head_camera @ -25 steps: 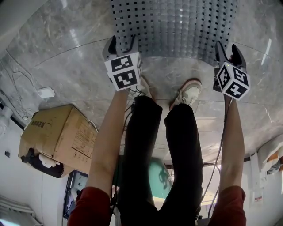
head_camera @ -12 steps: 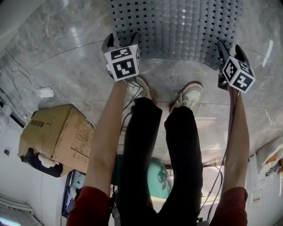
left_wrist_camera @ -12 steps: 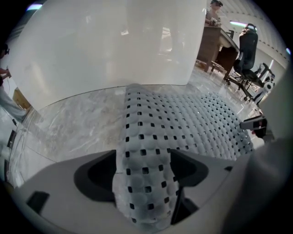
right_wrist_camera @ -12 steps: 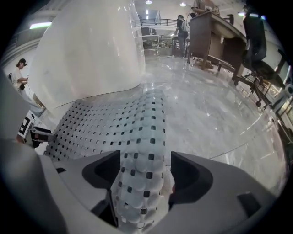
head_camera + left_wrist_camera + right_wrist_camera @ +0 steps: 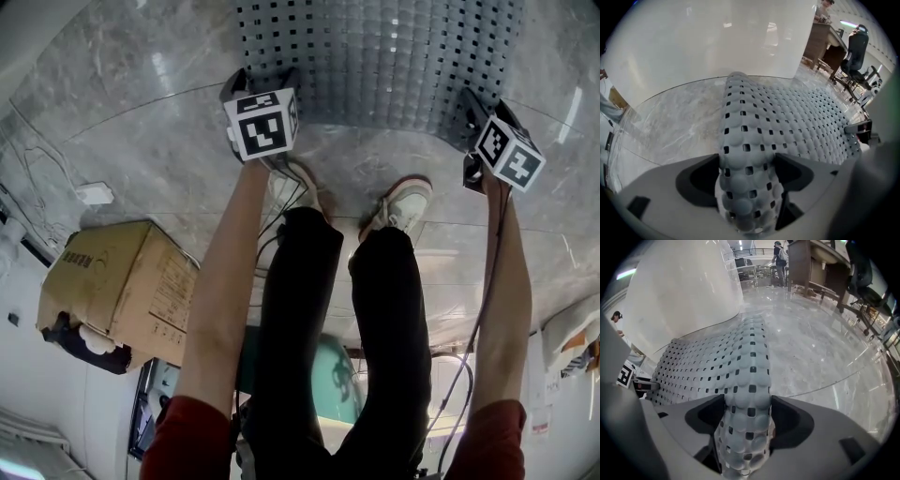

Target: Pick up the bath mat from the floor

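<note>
The bath mat (image 5: 375, 56) is grey, knobbly and full of square holes, and it lies on the marble floor ahead of the person's feet. My left gripper (image 5: 258, 82) is at its near left corner and my right gripper (image 5: 480, 108) at its near right corner. In the left gripper view a raised ridge of mat (image 5: 745, 154) runs between the jaws, which are opening; it fills the gap. In the right gripper view a like ridge of mat (image 5: 747, 399) sits between the wide-spread jaws. From the head view the fingertips are mostly hidden behind the marker cubes.
A cardboard box (image 5: 117, 286) stands at the person's left, with a white plug block (image 5: 94, 195) and cables beyond it. The person's shoes (image 5: 405, 202) are just short of the mat. A white curved wall (image 5: 717, 37) rises behind the mat, and an office chair (image 5: 855, 47) stands far right.
Both grippers have moved forward onto the mat's near edge and tipped downward. Their jaws have spread wider over the mat.
</note>
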